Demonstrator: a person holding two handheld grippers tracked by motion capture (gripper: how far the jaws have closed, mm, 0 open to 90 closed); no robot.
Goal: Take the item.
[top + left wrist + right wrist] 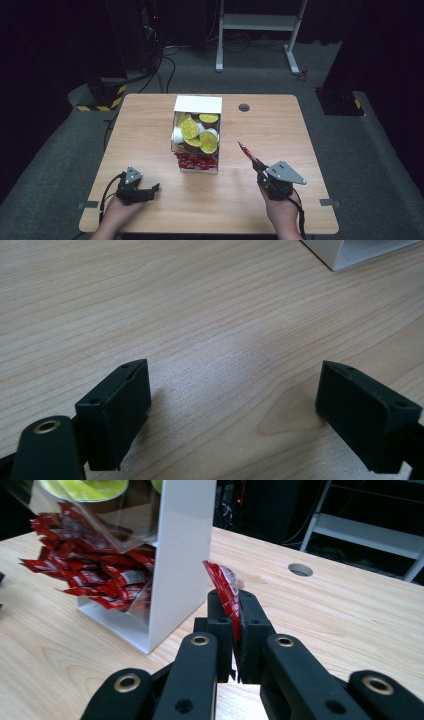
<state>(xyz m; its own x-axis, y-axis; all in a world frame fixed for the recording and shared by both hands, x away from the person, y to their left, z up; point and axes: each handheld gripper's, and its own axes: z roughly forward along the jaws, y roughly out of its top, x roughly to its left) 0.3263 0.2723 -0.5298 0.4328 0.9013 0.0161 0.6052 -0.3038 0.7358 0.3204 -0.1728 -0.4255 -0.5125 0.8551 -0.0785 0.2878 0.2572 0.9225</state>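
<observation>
Black jaws of the right tongs (235, 630) fill the bottom of the right gripper view, pinched flat on a small red foil sauce packet (226, 591) that stands up between them, its free end pointing toward the upper middle of the frame. That edge-on clamp likely keeps the thin packet from flopping while it is carried.

Pale wooden bench (150, 125) spans the middle of the high view. At its centre sits a white rectangular dispenser box with a clear front (197, 105), yellow-lidded cups (190, 129) in its upper part and loose red packets (196, 161) heaped at its lower opening, where tongs can reach them.

Lower right of that view, the held packet juts up and left from the right tongs, apart from the box, just right of its lower corner.

Lower left, the left tongs (150, 192) rest on the bench, jaws spread wide, holding nothing.
</observation>
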